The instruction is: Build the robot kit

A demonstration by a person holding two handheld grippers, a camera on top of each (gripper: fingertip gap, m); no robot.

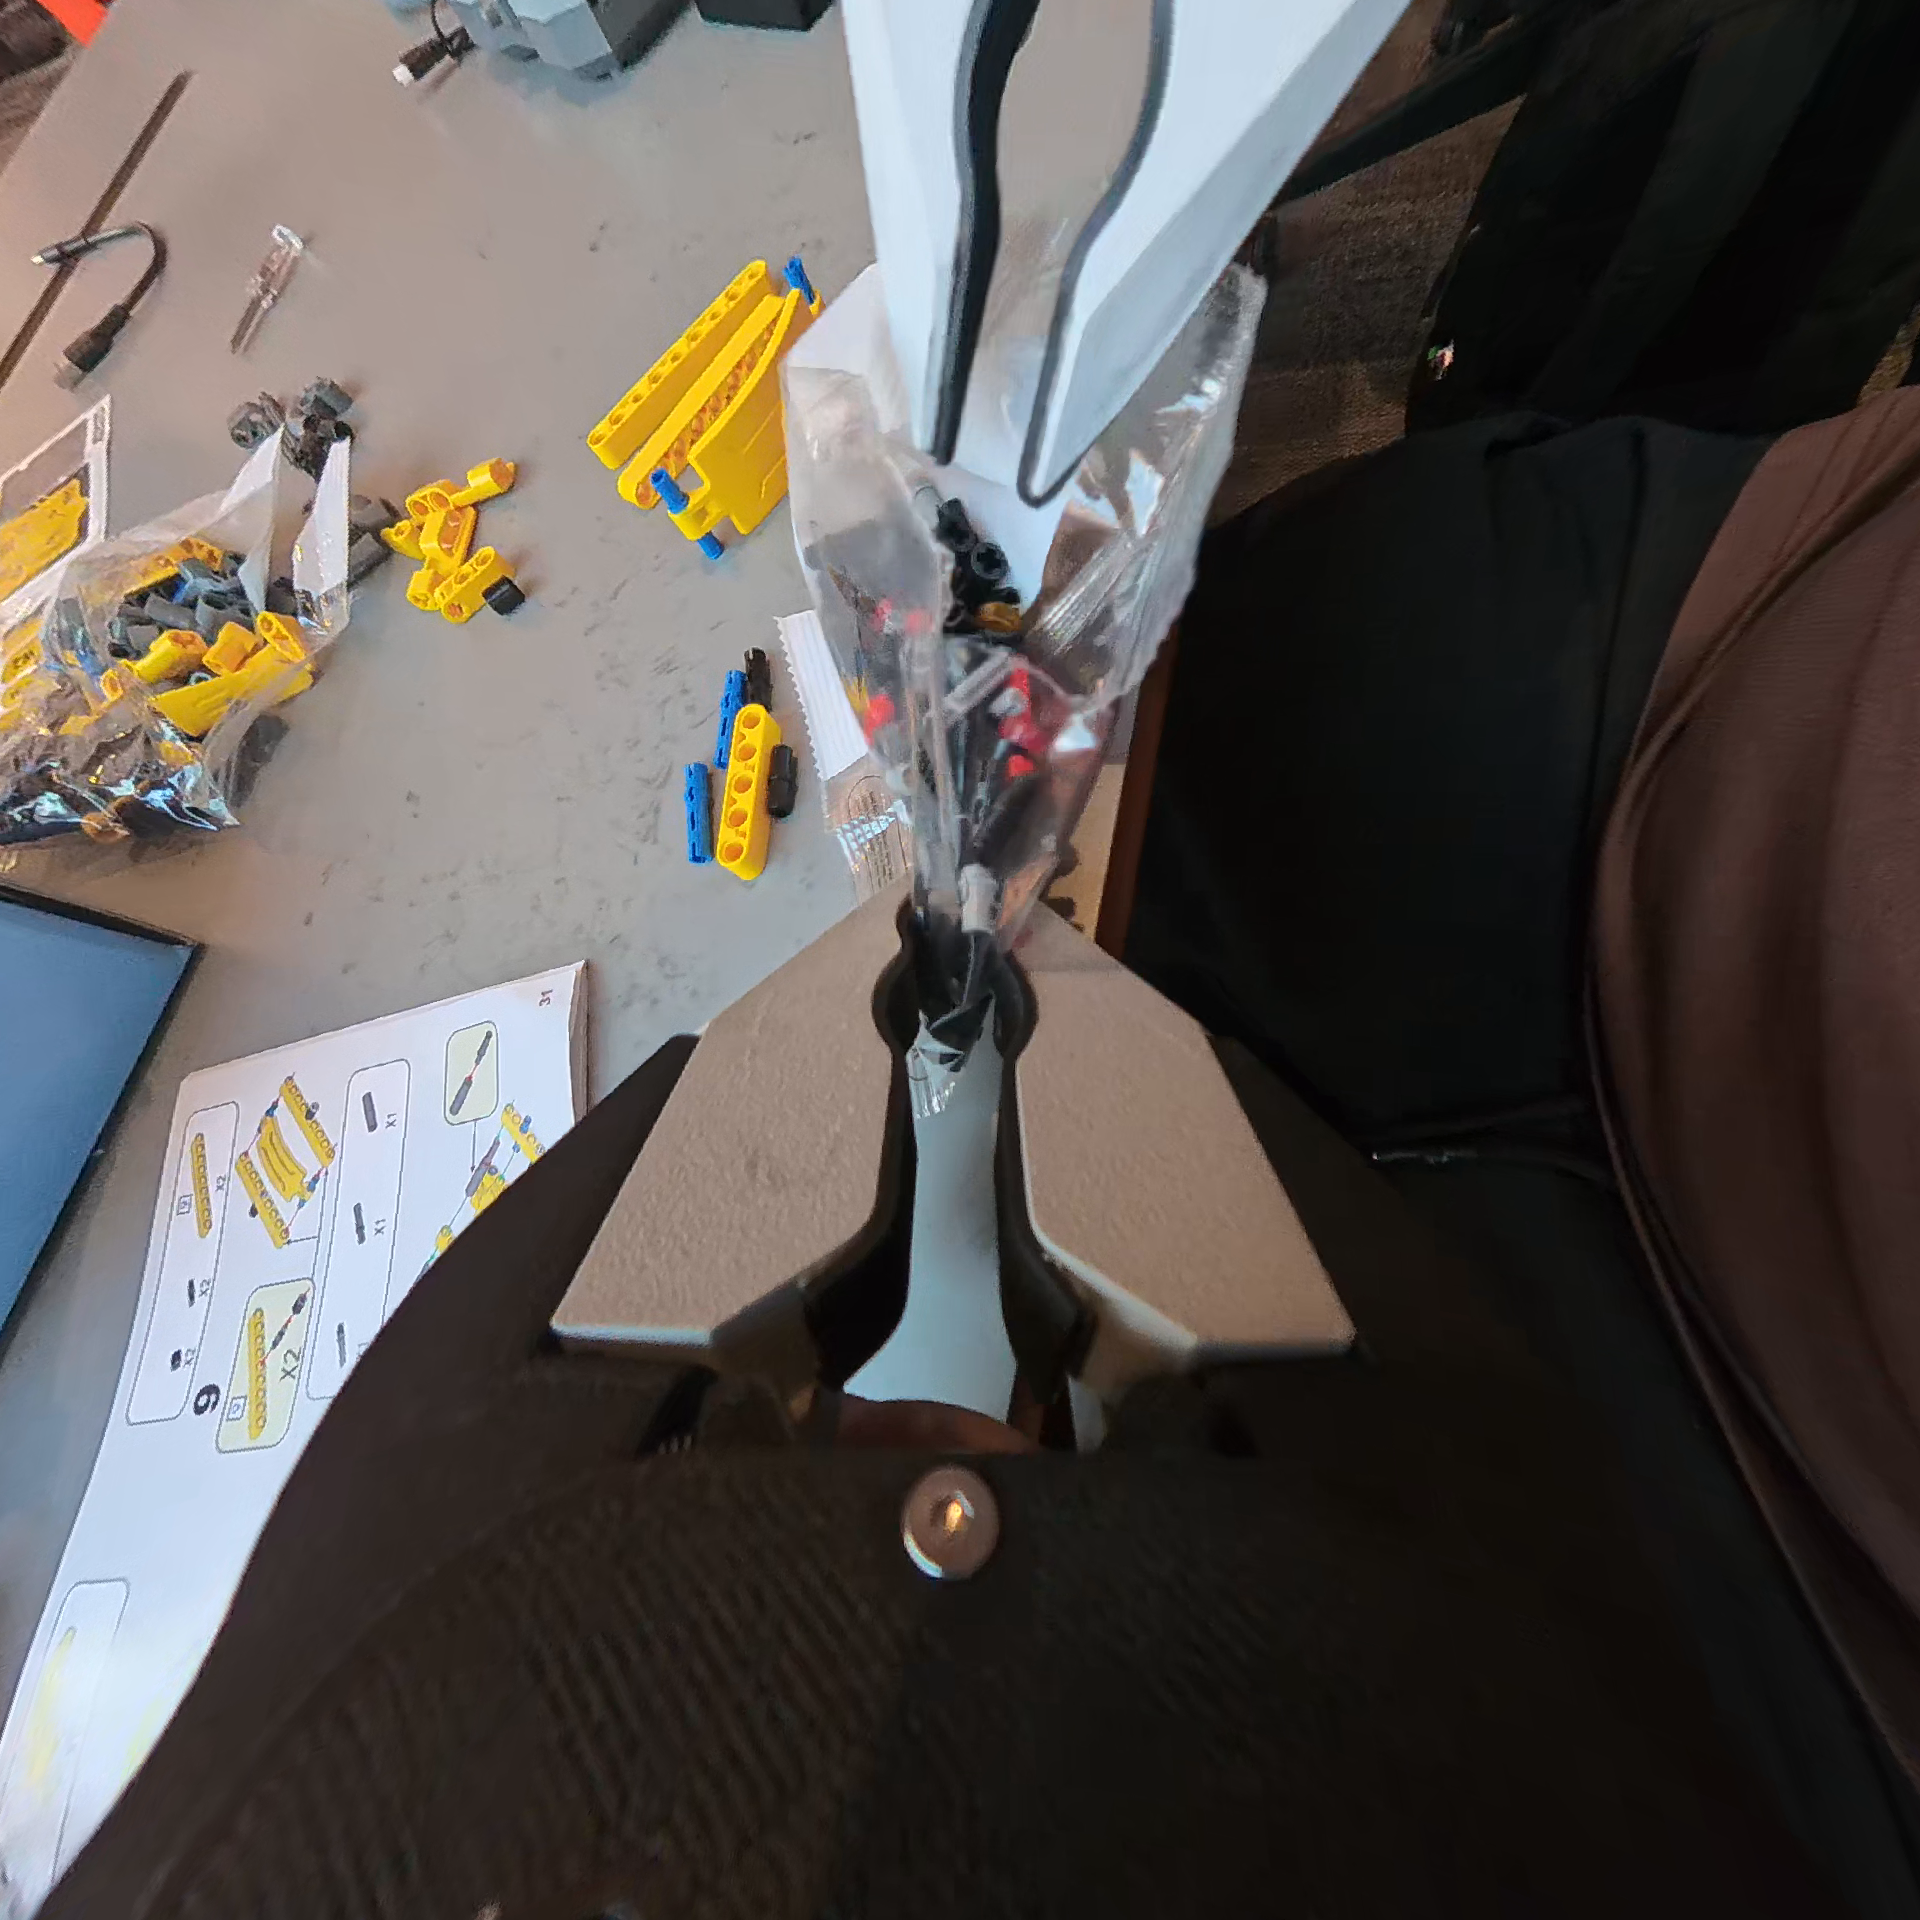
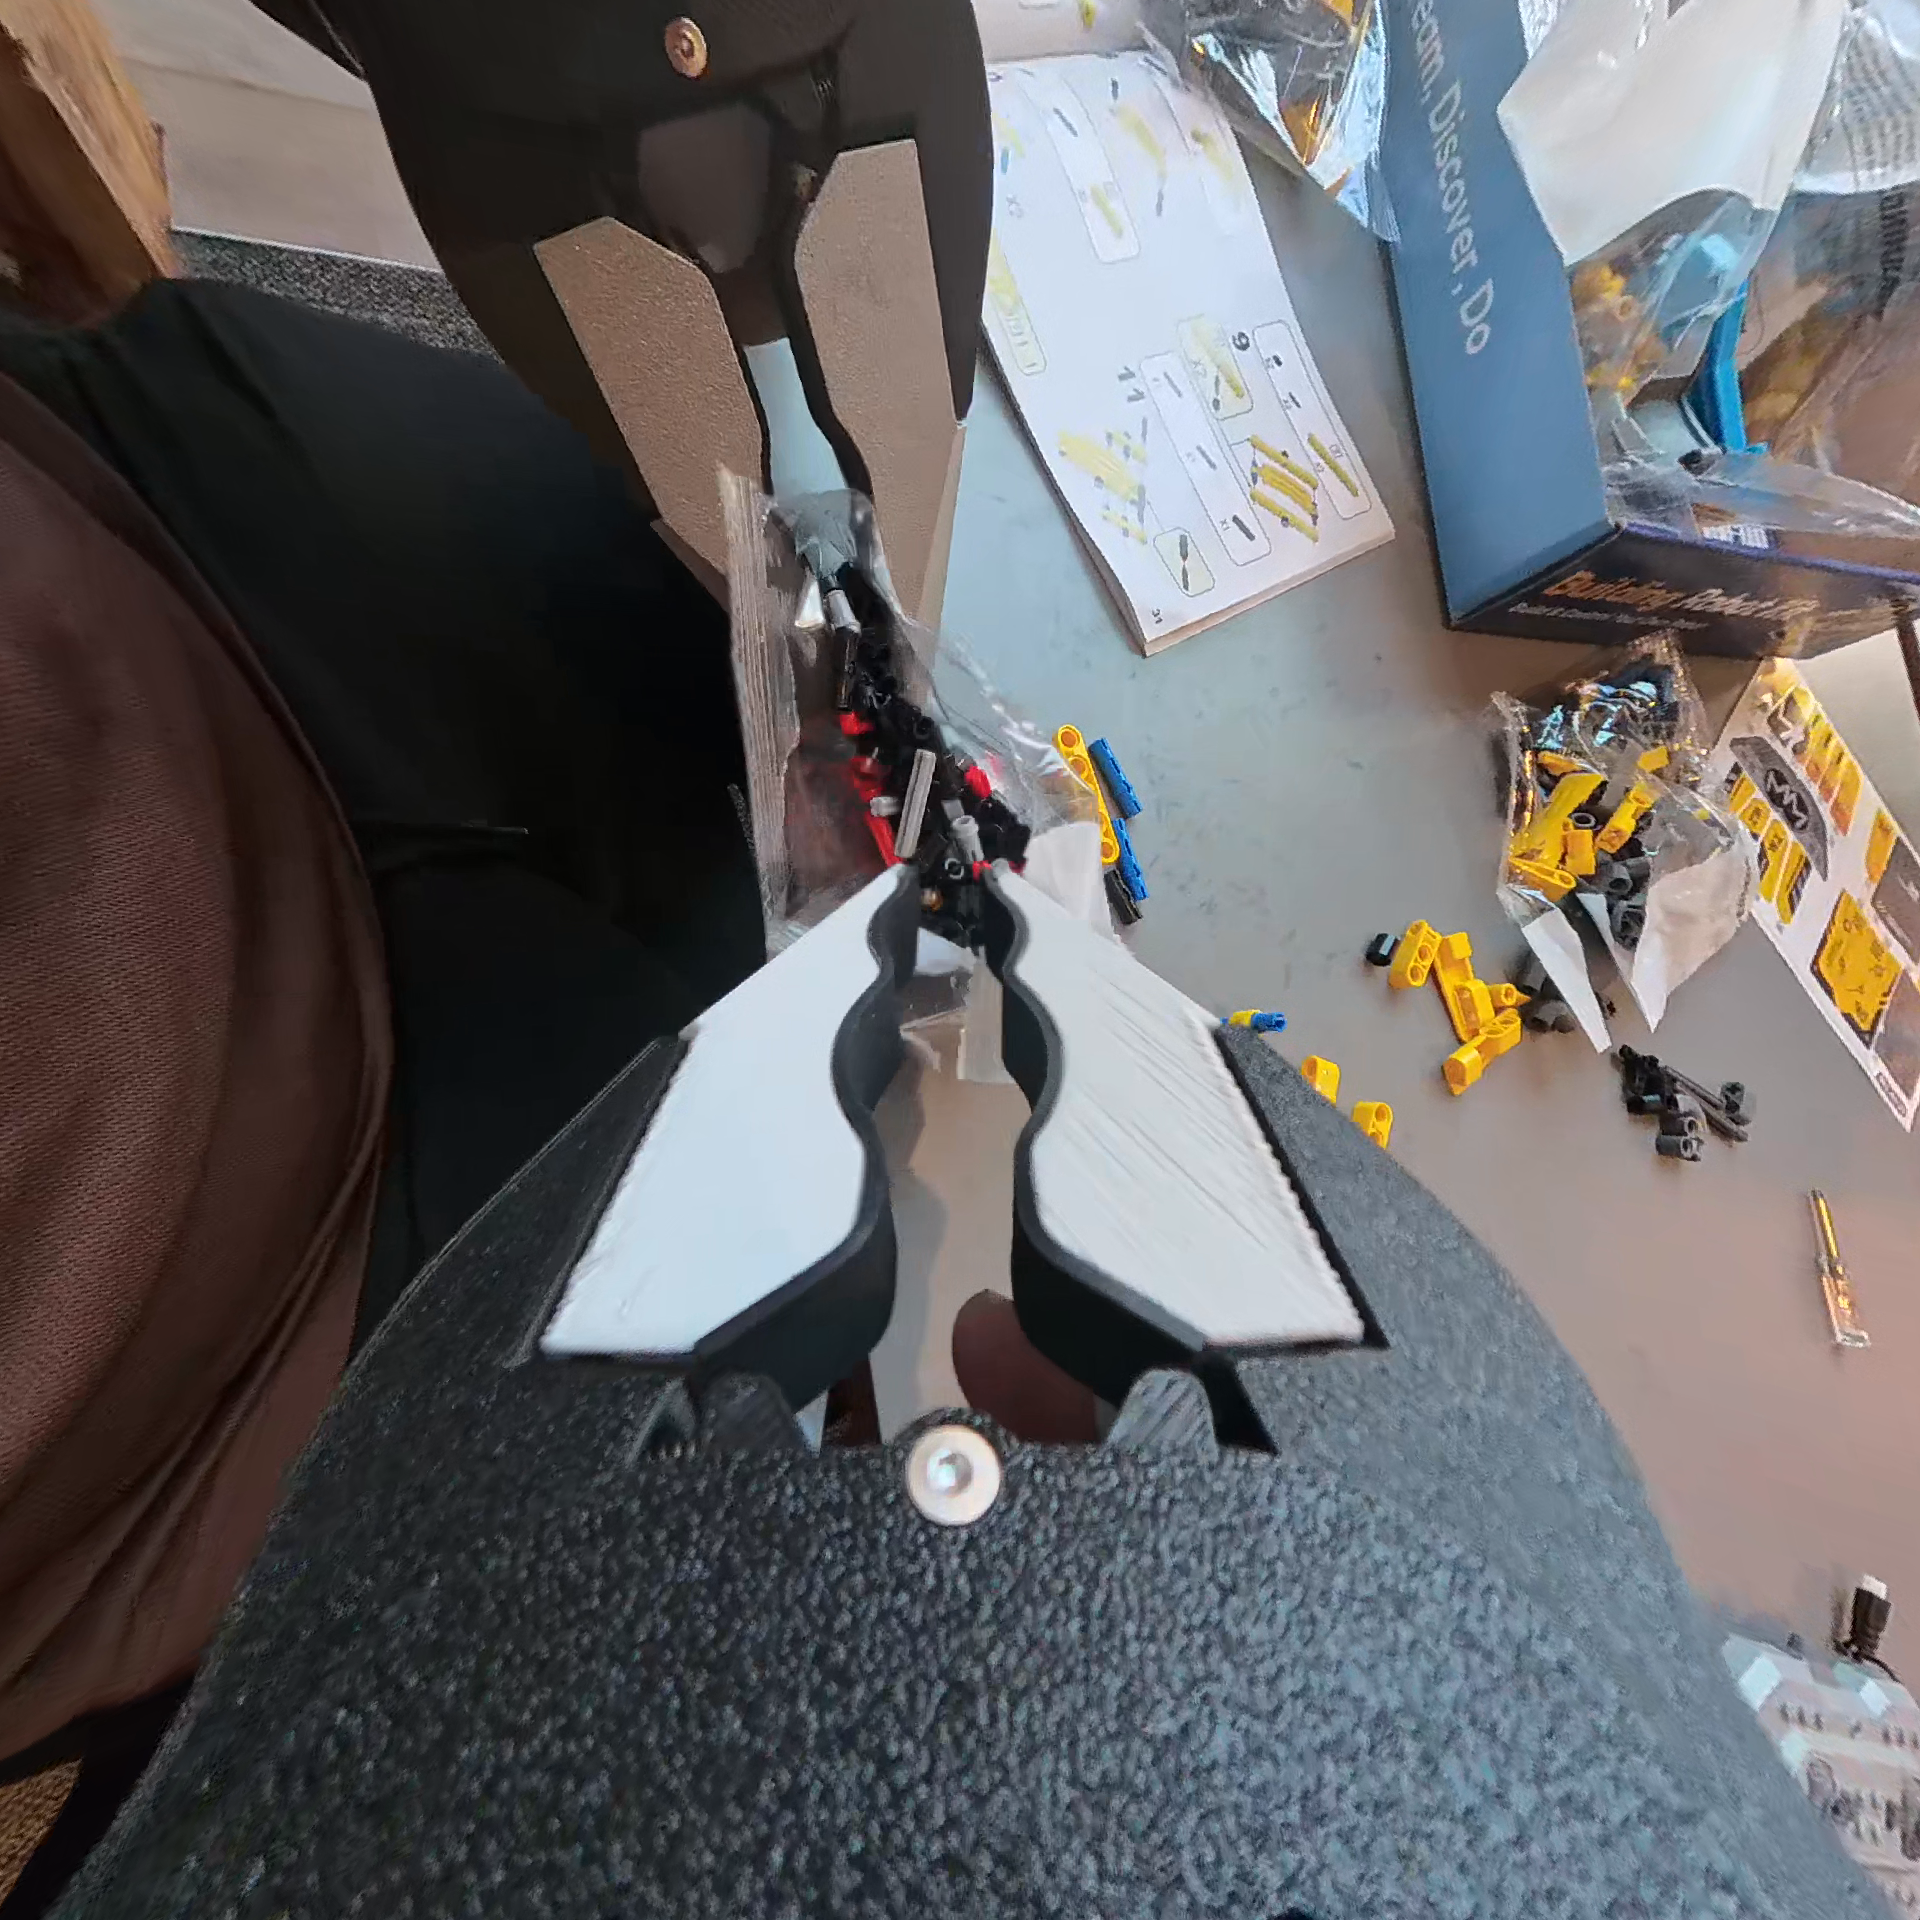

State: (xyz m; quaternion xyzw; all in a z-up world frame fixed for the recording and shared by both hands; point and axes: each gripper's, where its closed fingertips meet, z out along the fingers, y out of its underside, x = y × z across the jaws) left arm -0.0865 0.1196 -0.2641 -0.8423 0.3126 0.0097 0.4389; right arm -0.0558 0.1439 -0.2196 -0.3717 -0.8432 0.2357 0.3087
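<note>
A clear plastic bag (image 1: 987,675) of small black, red and grey parts is stretched in the air between my two grippers, over the table's near edge. My left gripper (image 1: 956,935), with tan fingers, is shut on one twisted end of the bag. My right gripper (image 1: 987,468), with white fingers, pinches the other end. In the right wrist view, the right gripper (image 2: 951,894) grips the bag (image 2: 914,769) and the left gripper (image 2: 831,520) holds it from the far side.
On the grey table (image 1: 499,810) lie a yellow beam panel (image 1: 707,416), a yellow beam with blue pins (image 1: 743,769), loose yellow parts (image 1: 452,540), an open bag of parts (image 1: 156,665), an instruction booklet (image 1: 343,1195) and a blue box (image 2: 1475,343). A person's lap (image 1: 1714,935) is beside the table. The gap from one gripper's tips to the other's is roughly 7 cm.
</note>
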